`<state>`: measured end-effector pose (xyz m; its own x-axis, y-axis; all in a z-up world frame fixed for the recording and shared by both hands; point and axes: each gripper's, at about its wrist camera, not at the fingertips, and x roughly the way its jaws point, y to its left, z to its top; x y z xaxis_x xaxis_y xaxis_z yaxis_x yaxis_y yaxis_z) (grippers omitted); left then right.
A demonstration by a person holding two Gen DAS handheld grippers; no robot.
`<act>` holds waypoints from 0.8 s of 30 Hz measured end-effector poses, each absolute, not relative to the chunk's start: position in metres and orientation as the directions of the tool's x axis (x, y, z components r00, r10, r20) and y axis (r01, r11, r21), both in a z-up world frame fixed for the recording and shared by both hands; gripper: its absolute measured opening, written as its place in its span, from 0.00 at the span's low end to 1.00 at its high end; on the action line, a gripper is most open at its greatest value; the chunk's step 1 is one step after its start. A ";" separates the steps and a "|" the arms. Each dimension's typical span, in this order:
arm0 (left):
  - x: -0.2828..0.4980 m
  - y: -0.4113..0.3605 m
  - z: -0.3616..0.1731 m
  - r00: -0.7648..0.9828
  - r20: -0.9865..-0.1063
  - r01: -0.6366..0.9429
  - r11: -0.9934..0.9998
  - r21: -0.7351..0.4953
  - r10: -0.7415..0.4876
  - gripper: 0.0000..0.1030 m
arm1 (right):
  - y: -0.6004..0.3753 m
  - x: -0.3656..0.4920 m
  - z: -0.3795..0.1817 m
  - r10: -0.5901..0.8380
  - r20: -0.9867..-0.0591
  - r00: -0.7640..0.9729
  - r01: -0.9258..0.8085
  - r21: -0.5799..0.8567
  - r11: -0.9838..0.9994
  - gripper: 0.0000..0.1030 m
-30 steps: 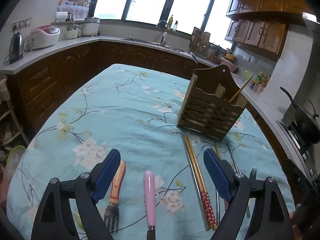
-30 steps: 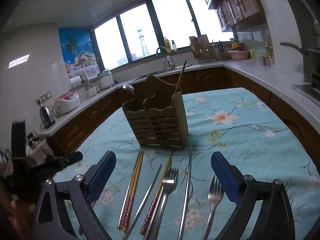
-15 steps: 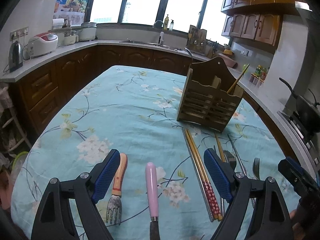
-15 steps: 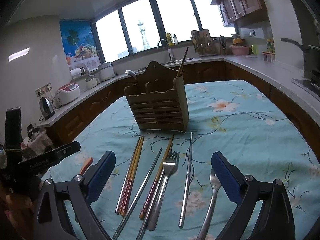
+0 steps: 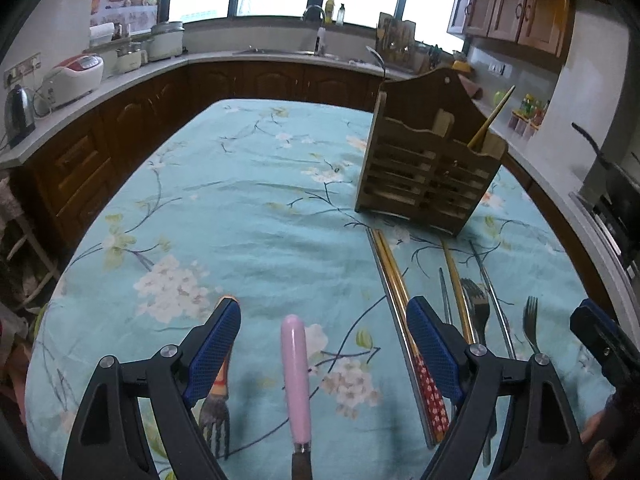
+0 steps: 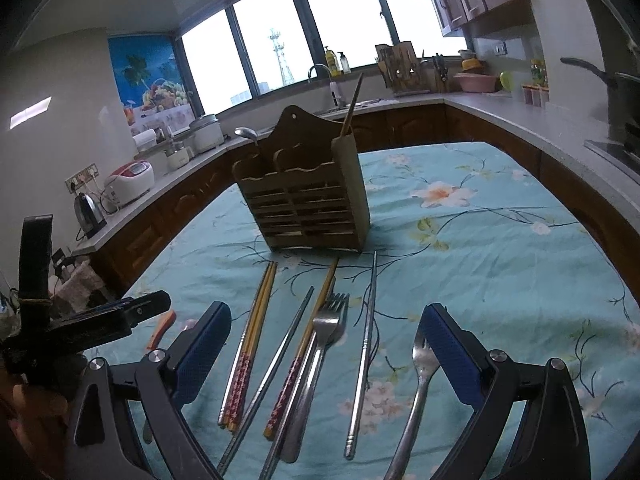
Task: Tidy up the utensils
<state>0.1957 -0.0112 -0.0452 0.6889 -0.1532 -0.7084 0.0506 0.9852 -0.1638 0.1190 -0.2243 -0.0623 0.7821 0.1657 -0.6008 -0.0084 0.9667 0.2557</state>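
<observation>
A wooden utensil holder (image 5: 430,176) (image 6: 308,208) stands on the floral tablecloth with one chopstick and a spoon in it. My left gripper (image 5: 324,348) is open above a pink-handled knife (image 5: 296,384); an orange-handled fork (image 5: 218,404) lies under its left finger. Gold chopsticks (image 5: 404,320) lie to the right. My right gripper (image 6: 326,356) is open above gold chopsticks (image 6: 250,340), a grey chopstick (image 6: 276,364), a large fork (image 6: 320,356), a steel chopstick (image 6: 366,344) and a small fork (image 6: 418,392).
The table (image 5: 240,208) is ringed by dark wood cabinets and a grey counter (image 5: 120,80) with a kettle (image 5: 18,116) and rice cooker (image 5: 74,78). A stove with a pan (image 6: 616,92) is on the right. The left gripper shows in the right wrist view (image 6: 92,320).
Both grippers have drawn back and risen a little from the table, so more of the utensils and cloth shows. Both stay open. Nothing on the table has moved.
</observation>
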 end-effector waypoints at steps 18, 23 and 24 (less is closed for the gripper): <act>0.310 -0.060 -0.090 0.530 -0.830 0.113 0.984 -0.135 -0.175 0.48 | -0.247 0.193 -0.103 0.173 -0.742 0.648 0.070 0.284 0.956 0.50; 0.326 -0.064 -0.101 0.509 -0.842 0.116 0.984 -0.138 -0.179 0.45 | -0.249 0.204 -0.108 0.181 -0.753 0.633 0.070 0.288 0.955 0.49; 0.327 -0.064 -0.102 0.515 -0.840 0.118 0.985 -0.128 -0.171 0.45 | -0.250 0.206 -0.108 0.181 -0.754 0.632 0.070 0.288 0.955 0.49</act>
<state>0.3272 -0.0641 -0.1023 0.5149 -0.1711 -0.8400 0.1182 0.9847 -0.1281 0.2060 -0.2500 -0.1082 0.6320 0.1805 -0.7536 0.0704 0.9551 0.2878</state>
